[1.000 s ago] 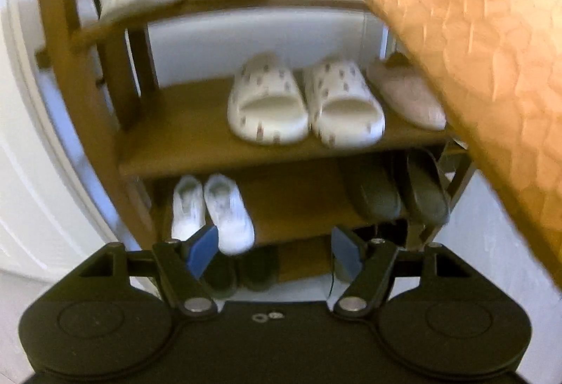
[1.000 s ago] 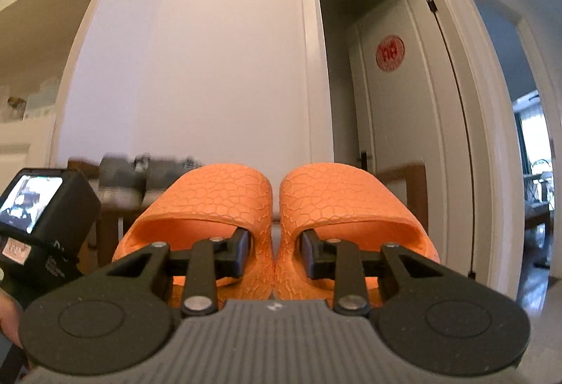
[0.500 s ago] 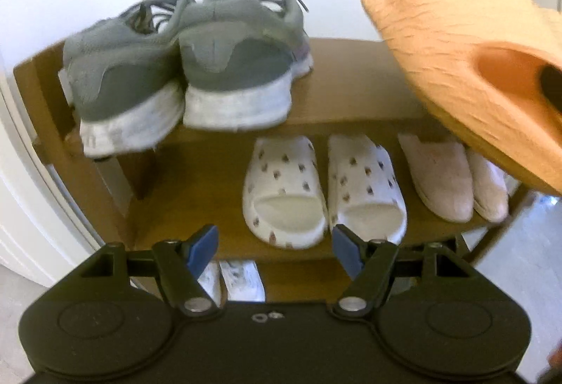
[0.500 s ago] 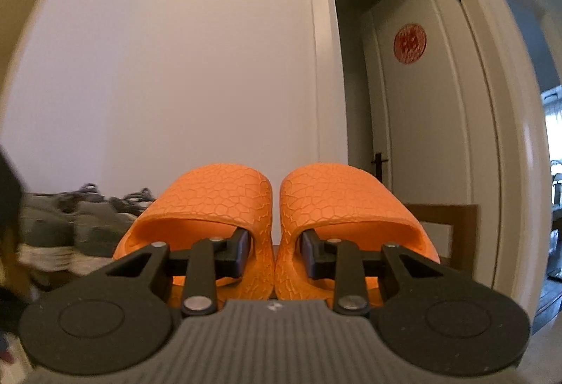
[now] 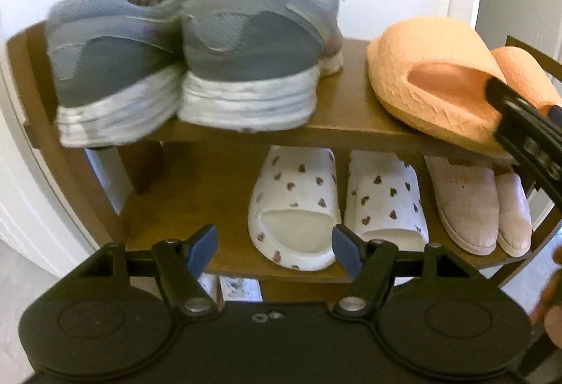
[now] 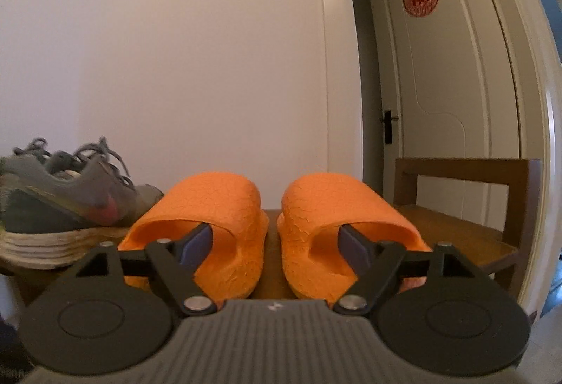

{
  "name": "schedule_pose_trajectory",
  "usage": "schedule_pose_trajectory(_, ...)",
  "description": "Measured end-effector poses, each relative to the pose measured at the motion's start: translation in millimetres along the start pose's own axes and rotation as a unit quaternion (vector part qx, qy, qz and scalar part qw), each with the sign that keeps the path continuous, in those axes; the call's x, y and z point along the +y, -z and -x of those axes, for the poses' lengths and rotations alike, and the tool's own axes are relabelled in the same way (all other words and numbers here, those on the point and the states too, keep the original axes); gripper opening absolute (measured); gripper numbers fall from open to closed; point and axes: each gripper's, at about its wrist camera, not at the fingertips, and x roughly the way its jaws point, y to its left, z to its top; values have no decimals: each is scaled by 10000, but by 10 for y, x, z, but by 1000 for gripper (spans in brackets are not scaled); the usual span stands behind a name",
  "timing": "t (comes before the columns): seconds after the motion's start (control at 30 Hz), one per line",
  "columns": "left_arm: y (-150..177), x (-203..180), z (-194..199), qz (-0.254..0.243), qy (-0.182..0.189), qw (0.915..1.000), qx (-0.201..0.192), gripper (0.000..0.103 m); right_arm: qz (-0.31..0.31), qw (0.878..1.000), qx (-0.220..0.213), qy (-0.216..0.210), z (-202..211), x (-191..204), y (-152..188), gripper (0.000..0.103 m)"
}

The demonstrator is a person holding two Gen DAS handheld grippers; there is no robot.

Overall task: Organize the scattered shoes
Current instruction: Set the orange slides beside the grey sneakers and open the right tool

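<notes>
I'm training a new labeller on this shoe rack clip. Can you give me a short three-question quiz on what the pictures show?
1. True or false: the orange slides rest on the top shelf beside the grey sneakers.
2. Which pair sits directly left of the pink slippers on the second shelf? A) black shoes B) white heart-print slides C) orange slides
3. Fill in: the left gripper holds ____.

Key
1. True. The right gripper is opening, each finger inside one slide.
2. B
3. Nothing; its jaws stand open and empty.
</notes>
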Motion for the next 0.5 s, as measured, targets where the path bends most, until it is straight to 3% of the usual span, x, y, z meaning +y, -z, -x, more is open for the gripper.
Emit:
schedule_pose_trajectory(0.07, 58, 53, 80, -63, 95, 9999, -103, 72, -108, 9990, -436, -73, 267, 17, -56, 89)
schedule_pose_trajectory(0.2, 244, 218, 265, -156, 316, 9990, -293, 72, 46, 9964, -793, -311, 712, 198, -149, 89)
schedule_pose_trajectory(0.27, 364, 319, 332, -206, 390, 9986, -304, 72, 67, 9936, -1024, -477, 1002, 286, -129, 95)
schedule_pose_trajectory(0.37, 578, 467, 412, -315, 418, 9980, -346, 72, 15, 9913, -1240, -443, 1486, 498, 38, 101)
schedule_pose_trajectory(0.5, 939, 750, 485, -346, 331, 9980, -405, 72, -136, 9933, -1127, -200, 2165, 867, 456, 102)
